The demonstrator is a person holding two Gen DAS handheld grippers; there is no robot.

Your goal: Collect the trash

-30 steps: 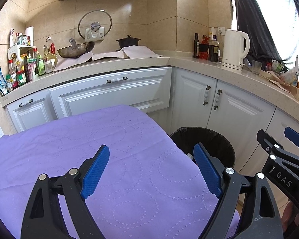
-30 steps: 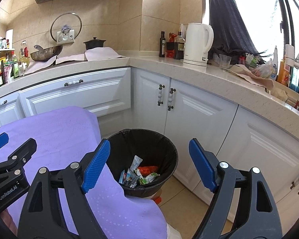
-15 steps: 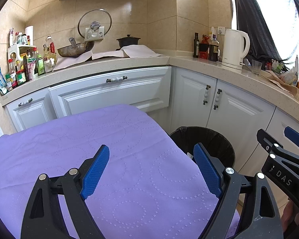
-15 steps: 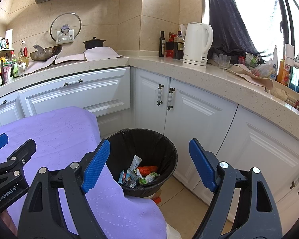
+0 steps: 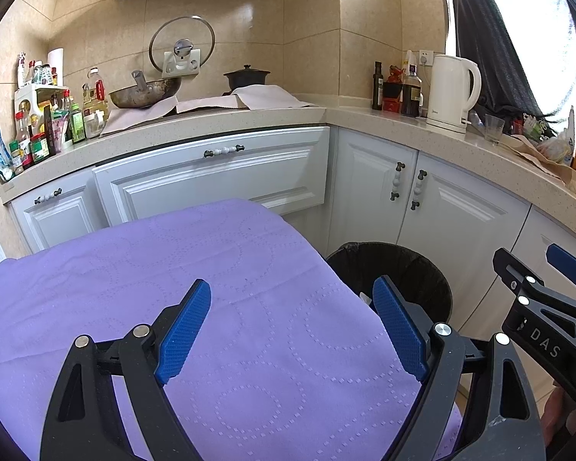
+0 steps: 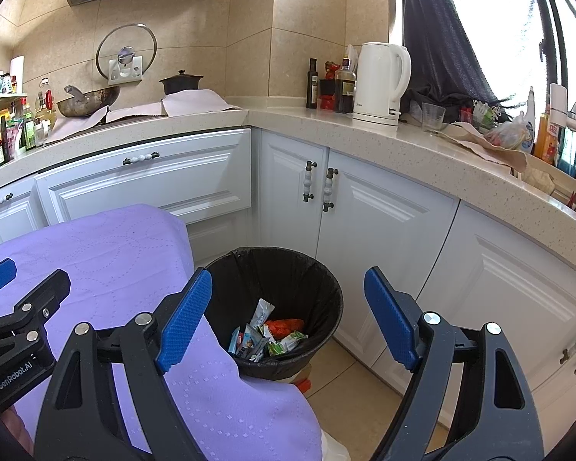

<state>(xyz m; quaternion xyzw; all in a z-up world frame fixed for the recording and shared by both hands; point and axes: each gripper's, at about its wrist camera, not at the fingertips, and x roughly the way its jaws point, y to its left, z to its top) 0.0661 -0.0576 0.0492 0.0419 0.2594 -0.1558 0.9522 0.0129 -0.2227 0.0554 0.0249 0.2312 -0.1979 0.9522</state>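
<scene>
Left gripper: I hold it with its blue-padded jaws spread wide, nothing between them, above the purple embossed cloth covering the table.

Right gripper: jaws spread wide too, empty, pointing down toward the round black-lined trash bin.

Trash: crumpled wrappers lie at the bottom of the bin, below and ahead of my right gripper.

Cloth edge: the table's rounded corner drops off just left of the bin, its rim touching or nearly touching the cloth.

Open room: a strip of beige floor tile lies between bin and white cabinet doors.

Counter edge: the speckled countertop overhangs the cabinets, well beyond both grippers.
</scene>
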